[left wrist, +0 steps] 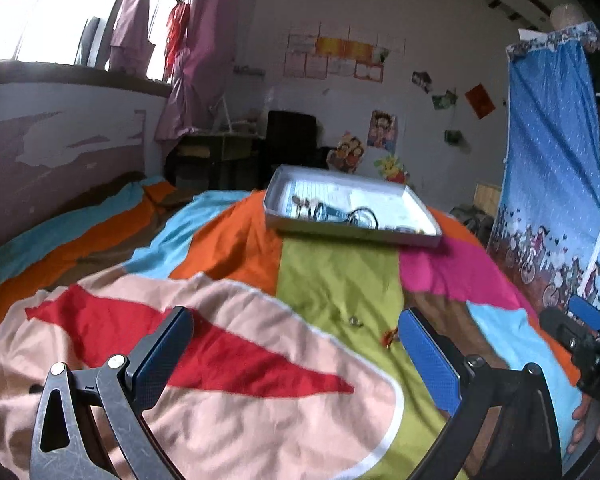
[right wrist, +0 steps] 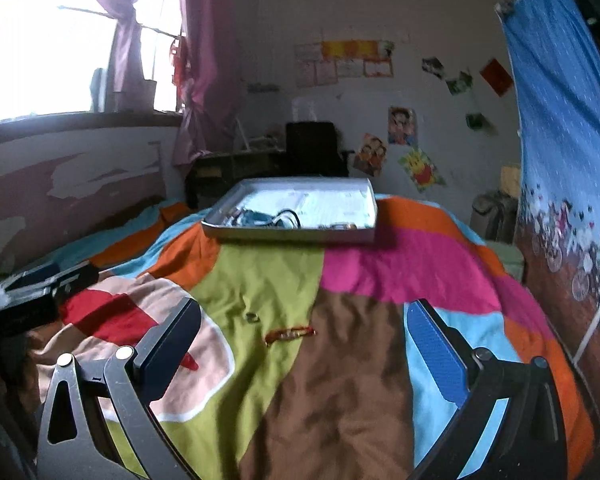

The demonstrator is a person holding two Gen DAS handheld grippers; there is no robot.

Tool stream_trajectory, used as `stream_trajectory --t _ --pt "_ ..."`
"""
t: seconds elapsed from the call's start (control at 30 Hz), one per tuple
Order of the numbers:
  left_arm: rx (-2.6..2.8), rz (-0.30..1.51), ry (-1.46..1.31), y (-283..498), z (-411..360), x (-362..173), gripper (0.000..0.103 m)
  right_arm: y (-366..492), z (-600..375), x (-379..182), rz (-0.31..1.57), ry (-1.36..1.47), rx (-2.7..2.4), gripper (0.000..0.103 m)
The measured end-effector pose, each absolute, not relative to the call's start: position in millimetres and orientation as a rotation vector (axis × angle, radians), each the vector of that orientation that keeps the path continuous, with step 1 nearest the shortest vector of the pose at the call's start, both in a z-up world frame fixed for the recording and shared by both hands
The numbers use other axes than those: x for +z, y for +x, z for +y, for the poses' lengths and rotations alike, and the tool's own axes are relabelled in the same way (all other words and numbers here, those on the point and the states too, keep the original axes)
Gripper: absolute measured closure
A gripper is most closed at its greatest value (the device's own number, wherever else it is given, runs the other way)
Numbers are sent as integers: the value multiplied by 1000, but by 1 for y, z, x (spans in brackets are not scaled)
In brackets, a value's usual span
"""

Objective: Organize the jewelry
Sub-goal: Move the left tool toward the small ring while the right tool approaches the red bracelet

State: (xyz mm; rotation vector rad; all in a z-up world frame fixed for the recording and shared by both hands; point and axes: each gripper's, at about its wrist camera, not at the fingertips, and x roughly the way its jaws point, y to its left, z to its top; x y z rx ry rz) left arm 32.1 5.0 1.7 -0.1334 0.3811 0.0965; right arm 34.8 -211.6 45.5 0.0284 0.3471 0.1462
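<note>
A shallow metal tray (left wrist: 352, 234) stands on the far part of the bed; it also shows in the right wrist view (right wrist: 288, 234). Several jewelry pieces lie in it, among them a dark bangle (left wrist: 364, 216) (right wrist: 288, 216). On the green patch lie a small silver ring (left wrist: 355, 321) (right wrist: 252, 317) and a red-orange bracelet (left wrist: 390, 337) (right wrist: 290, 334). My left gripper (left wrist: 296, 346) is open and empty, above the quilt, with the ring and bracelet just ahead. My right gripper (right wrist: 304, 344) is open and empty, with the bracelet between its fingers' line of sight.
A multicoloured patchwork quilt (right wrist: 380, 272) covers the bed. A blue patterned curtain (right wrist: 560, 160) hangs at the right. A wall with peeling paint (left wrist: 60, 152) runs along the left. A dark desk (right wrist: 260, 160) stands beyond the bed. The other gripper shows at the edge of each view (left wrist: 588, 344) (right wrist: 32, 288).
</note>
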Motion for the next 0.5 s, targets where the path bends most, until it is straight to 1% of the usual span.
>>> stream_trajectory --t 0.5 --pt "107 423 -116 35 1 -9 0 44 -205 20 438 29 130 1"
